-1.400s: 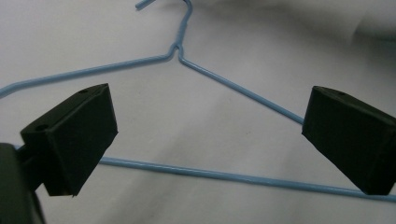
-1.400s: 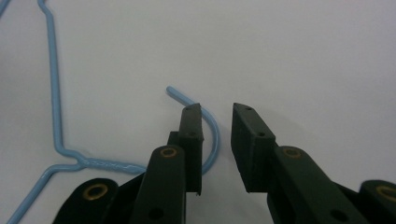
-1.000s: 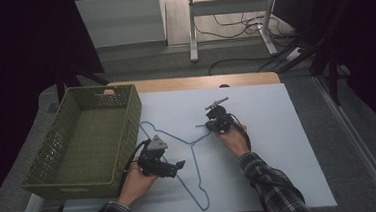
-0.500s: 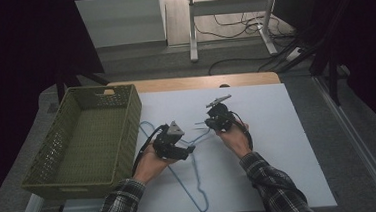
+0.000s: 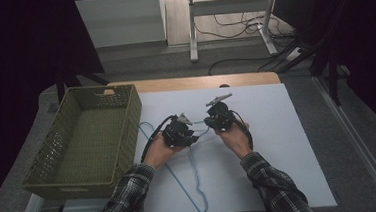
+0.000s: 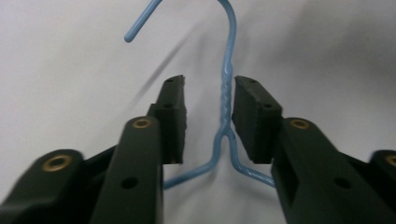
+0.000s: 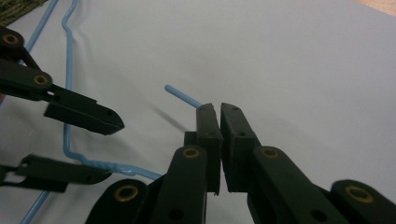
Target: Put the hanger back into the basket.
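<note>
In the left gripper view, the left gripper [image 6: 205,116] stood with its jaws either side of the blue wire hanger's [image 6: 225,100] twisted neck at frame centre, jaws just closing in but pads not yet touching the wire, a gap the high view could not resolve. In the right gripper view, the right gripper [image 7: 219,140] was clenched on the hanger's hook, its tip poking out upper left of the jaws. Farther off in the high view, the hanger lay on the white table [image 5: 289,144] at lower centre, green basket [image 5: 86,143] at left.
</note>
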`<state>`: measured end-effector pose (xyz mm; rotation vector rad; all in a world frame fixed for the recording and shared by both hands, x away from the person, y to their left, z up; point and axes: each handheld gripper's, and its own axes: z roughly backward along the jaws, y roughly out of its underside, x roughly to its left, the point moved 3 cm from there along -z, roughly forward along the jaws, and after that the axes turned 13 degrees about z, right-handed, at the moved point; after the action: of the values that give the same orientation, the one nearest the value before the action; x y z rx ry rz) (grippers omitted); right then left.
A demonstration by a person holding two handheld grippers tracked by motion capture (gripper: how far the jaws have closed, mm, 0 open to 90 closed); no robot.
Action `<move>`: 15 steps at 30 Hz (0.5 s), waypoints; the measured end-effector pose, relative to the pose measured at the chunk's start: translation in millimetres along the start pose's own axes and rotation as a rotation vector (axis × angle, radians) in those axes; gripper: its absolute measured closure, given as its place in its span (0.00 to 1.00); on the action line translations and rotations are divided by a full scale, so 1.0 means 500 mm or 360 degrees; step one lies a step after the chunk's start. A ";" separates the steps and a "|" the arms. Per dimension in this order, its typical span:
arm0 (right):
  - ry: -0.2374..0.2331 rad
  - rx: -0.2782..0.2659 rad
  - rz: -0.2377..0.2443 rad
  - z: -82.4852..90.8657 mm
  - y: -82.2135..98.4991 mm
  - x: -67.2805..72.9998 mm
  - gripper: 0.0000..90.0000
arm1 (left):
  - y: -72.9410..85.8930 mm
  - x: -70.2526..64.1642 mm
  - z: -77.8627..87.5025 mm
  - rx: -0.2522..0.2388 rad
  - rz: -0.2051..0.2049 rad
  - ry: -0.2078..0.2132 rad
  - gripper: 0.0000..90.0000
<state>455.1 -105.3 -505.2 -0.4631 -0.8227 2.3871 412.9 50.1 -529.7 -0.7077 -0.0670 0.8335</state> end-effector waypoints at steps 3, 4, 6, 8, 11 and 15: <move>-0.0003 -0.0006 -0.0003 0.002 -0.002 0.000 0.96 | -0.005 -0.003 -0.006 0.0005 -0.0010 0.0040 0.77; -0.0002 -0.0008 -0.0002 0.003 -0.003 0.001 0.96 | -0.006 -0.005 -0.007 0.0011 -0.0013 0.0042 0.78; 0.0000 -0.0011 -0.0002 0.005 -0.004 0.001 0.96 | -0.010 -0.007 -0.013 0.0029 -0.0023 0.0050 0.81; -0.0004 -0.0014 -0.0007 0.007 -0.005 0.002 0.96 | -0.014 -0.010 -0.018 0.0061 -0.0046 0.0046 0.84; -0.0007 -0.0022 -0.0010 0.010 -0.006 0.002 0.96 | -0.022 -0.017 -0.025 0.0084 -0.0060 0.0046 0.90; -0.0014 -0.0022 -0.0017 0.011 -0.006 0.001 0.95 | -0.024 -0.018 -0.024 0.0104 -0.0095 0.0022 0.94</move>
<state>453.4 -105.6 -499.4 -0.4530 -0.8442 2.3763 418.6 31.8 -529.9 -0.6466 -0.0481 0.7706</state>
